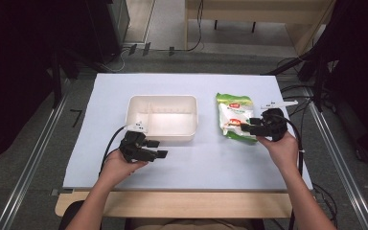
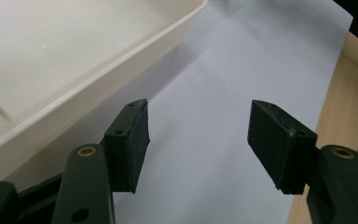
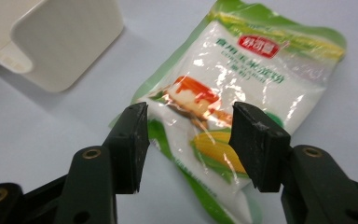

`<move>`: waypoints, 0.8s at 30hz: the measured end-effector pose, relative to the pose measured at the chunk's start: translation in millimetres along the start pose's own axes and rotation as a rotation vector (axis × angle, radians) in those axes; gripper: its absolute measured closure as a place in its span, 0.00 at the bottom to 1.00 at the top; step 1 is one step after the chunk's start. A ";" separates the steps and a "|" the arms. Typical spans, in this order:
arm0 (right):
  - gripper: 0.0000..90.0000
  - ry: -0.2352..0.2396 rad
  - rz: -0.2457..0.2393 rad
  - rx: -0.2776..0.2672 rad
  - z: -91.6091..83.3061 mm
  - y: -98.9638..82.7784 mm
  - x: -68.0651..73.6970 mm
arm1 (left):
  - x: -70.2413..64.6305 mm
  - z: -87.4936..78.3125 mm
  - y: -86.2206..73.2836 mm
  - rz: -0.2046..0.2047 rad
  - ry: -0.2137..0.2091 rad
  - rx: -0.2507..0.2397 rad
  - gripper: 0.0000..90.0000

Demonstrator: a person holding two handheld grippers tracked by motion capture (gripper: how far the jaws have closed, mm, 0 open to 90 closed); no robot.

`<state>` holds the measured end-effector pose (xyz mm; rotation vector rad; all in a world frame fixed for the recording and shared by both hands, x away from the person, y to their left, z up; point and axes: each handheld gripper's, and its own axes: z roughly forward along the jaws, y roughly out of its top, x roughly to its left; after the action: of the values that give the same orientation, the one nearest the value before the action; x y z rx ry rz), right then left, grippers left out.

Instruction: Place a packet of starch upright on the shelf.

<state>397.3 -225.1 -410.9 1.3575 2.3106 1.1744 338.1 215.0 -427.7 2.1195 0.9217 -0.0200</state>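
Tabletop [image 1: 191, 163], covered by a white sheet, with wood showing along its near edge. White tray [image 1: 162, 117], divided into compartments, standing at the middle of the tabletop, nearer the far edge than the near one. Green-and-white bag [image 1: 235, 115] printed with corn, lying flat between the tray and the right edge, well apart from the tray. My right gripper [image 3: 189, 140] hovers over the near end of the bag, jaws spread wide with the bag seen between and below them, the pads not pressing on it. My left gripper [image 2: 198, 140] sits just beside the tray's near left corner, jaws released, bare sheet between them.
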 end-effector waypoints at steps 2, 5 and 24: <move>0.50 0.005 0.018 -0.015 0.3 2.4 -3.6 | -0.2 -0.1 0.1 -0.003 0.000 -0.003 0.44; 0.50 -0.004 0.021 -0.012 3.5 5.7 -10.2 | -0.4 0.4 0.6 -0.002 0.001 -0.001 0.44; 0.51 -0.070 0.093 0.077 30.4 48.1 -60.6 | -3.5 7.5 2.7 0.022 -0.003 0.022 0.44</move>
<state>477.8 -245.9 -408.1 1.5232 2.2880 1.0557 339.3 206.7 -429.9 2.1488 0.8997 -0.0221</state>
